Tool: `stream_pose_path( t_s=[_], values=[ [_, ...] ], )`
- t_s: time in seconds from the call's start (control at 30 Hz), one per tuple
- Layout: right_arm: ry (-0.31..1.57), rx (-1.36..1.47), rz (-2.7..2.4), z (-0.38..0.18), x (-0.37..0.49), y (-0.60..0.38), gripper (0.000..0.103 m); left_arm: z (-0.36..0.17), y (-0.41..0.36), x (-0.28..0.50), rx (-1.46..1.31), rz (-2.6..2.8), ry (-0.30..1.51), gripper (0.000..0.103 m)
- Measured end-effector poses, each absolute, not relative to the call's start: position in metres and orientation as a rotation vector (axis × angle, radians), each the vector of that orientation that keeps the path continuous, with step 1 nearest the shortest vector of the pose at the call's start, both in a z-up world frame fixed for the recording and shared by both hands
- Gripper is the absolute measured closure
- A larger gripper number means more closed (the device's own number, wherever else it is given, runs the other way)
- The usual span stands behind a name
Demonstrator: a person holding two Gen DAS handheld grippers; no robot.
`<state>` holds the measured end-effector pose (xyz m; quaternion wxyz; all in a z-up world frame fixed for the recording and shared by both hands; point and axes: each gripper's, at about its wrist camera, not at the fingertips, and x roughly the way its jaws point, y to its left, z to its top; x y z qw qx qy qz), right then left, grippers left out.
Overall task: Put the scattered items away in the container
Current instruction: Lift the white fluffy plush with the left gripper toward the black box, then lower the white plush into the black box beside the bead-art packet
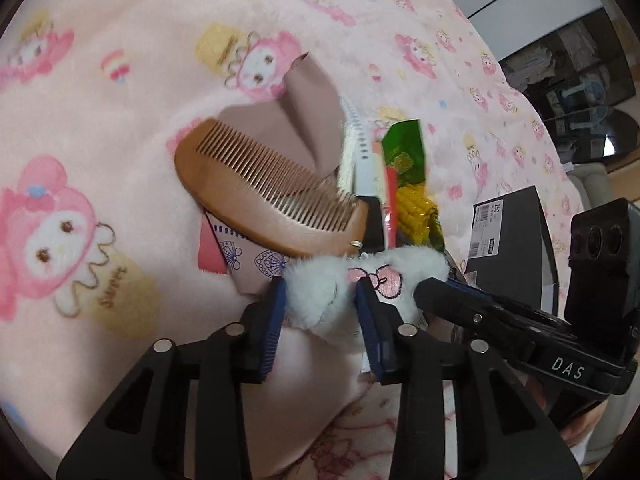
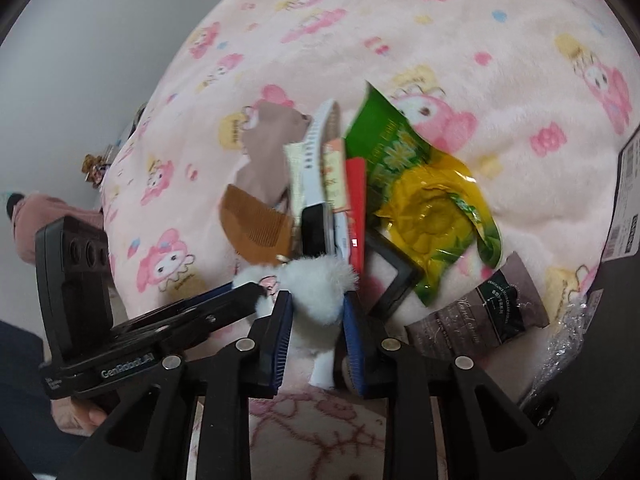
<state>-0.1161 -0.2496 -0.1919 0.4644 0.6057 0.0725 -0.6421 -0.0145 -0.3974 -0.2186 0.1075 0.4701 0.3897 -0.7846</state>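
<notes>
A white fluffy plush (image 1: pixel 320 292) with a pink embroidered bow lies at the near end of a pile on the pink blanket. My left gripper (image 1: pixel 322 320) has its blue pads on both sides of it, the fur filling the gap. In the right wrist view the plush (image 2: pixel 316 288) is squeezed between the pads of my right gripper (image 2: pixel 316 320). Each gripper shows in the other's view: the right gripper (image 1: pixel 424 292) and the left gripper (image 2: pixel 256 292) both have their tips at the plush. A black box (image 1: pixel 508 232) with a white label stands to the right.
Beyond the plush lie a wooden comb (image 1: pixel 260 196), a mauve cloth (image 1: pixel 304 120), a white comb (image 2: pixel 316 148), a red sachet (image 2: pixel 356 208), a green and yellow packet (image 2: pixel 424 200), a black square frame (image 2: pixel 396 276) and a brown tube (image 2: pixel 480 312). The blanket (image 1: pixel 120 80) spreads around.
</notes>
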Motion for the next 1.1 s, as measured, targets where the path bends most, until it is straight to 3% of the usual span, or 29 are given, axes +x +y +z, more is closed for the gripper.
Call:
stream_pose_path(
  t_s=[0.27,0.53,0.7,0.87,1.1],
  values=[
    [0.082,1.354,-1.665,-0.13,-0.114,-0.213,0.081,-0.141,-0.372,-0.015,1.276,-2.515,1.064,0.073],
    [0.007,1.223,-1.862,-0.061,-0.13,-0.124,0.081,-0.075,-0.299,-0.076,1.269,-2.79,0.889,0.073],
    [-0.054,1.221,-1.943,-0.05,-0.156,-0.057,0.081,-0.075,-0.243,-0.127,1.381,-2.845,0.914,0.073],
    [-0.023,1.235,-2.085,-0.051,-0.2,0.007,0.081,-0.077,-0.163,-0.193,1.524,-2.921,0.776,0.073],
    [-0.107,1.325,-2.134,-0.084,-0.266,0.076,0.081,-0.104,-0.105,-0.257,1.681,-2.896,0.754,0.073]
  ],
)
